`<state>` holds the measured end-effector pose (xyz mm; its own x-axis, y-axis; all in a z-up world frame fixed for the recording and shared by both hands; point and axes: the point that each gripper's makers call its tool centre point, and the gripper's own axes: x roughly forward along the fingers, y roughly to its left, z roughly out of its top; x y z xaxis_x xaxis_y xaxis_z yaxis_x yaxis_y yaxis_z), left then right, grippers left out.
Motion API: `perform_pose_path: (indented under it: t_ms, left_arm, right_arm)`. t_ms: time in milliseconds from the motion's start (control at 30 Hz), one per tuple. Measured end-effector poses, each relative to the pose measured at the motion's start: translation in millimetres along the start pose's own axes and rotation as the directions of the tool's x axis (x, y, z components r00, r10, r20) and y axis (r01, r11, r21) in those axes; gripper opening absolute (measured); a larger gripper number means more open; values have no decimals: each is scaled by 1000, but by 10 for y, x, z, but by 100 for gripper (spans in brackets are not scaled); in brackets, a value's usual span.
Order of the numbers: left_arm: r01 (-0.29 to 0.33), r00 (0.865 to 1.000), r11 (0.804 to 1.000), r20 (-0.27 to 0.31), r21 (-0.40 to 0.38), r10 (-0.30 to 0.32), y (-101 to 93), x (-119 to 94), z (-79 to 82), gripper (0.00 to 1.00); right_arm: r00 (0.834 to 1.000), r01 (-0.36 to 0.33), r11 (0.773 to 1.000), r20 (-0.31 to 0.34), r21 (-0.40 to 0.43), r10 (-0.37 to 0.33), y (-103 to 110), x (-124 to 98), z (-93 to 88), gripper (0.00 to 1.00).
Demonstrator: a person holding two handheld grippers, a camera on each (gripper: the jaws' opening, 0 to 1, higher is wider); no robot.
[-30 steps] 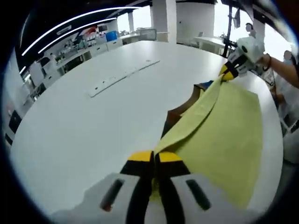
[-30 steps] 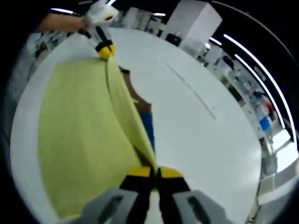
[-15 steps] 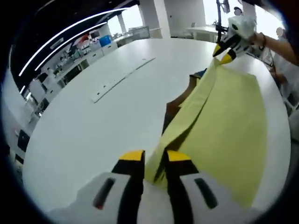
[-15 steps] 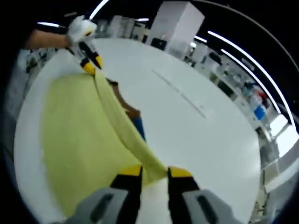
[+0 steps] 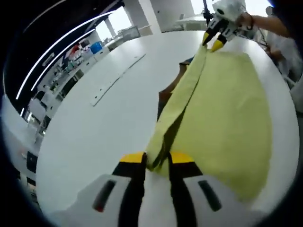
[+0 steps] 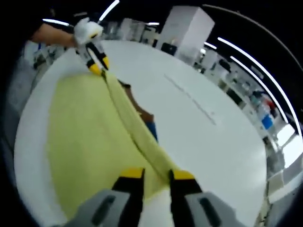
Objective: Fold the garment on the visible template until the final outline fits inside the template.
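A yellow garment (image 5: 222,109) lies spread on the white table (image 5: 94,132), with a raised fold ridge running between the two grippers. Brown (image 5: 166,94) and blue (image 5: 187,60) parts of the template peek out beside the ridge. My left gripper (image 5: 157,158) is open, and the ridge's near end lies loosely between its jaws. At the ridge's far end is my right gripper (image 5: 212,41), jaws apart. In the right gripper view, the right gripper (image 6: 154,174) is open over the garment (image 6: 85,142), the left gripper (image 6: 98,66) is open at the far end, and the template (image 6: 144,113) shows.
A long white strip (image 5: 118,78) lies on the table left of the garment, also seen as a strip (image 6: 189,97) in the right gripper view. A person's arm (image 5: 265,23) holds the far gripper. Benches and shelves stand beyond the table's edge.
A second ago both grippers were shut on the garment's folded edge. Their jaws have parted since, and the ridge has sunk lower towards the table.
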<state>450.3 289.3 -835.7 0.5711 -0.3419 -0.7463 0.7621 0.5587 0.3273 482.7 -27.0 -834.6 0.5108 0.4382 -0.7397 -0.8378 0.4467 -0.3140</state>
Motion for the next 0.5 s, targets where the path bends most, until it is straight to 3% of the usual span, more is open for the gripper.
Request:
perform_pose_path:
  t_ms: [267, 333, 500]
  left_arm:
    - [1, 1000, 1000, -3, 17, -1, 51, 37, -45, 6]
    - [8, 1000, 1000, -2, 4, -8, 22, 37, -53, 1]
    - [-15, 1000, 1000, -3, -1, 15, 21, 34, -68, 0]
  right_arm:
    - [1000, -18, 998, -4, 63, 19, -41, 65, -51, 7]
    - [1000, -19, 998, -7, 54, 20, -26, 68, -38, 5]
    - [1000, -9, 1000, -27, -8, 9, -19, 89, -34, 0]
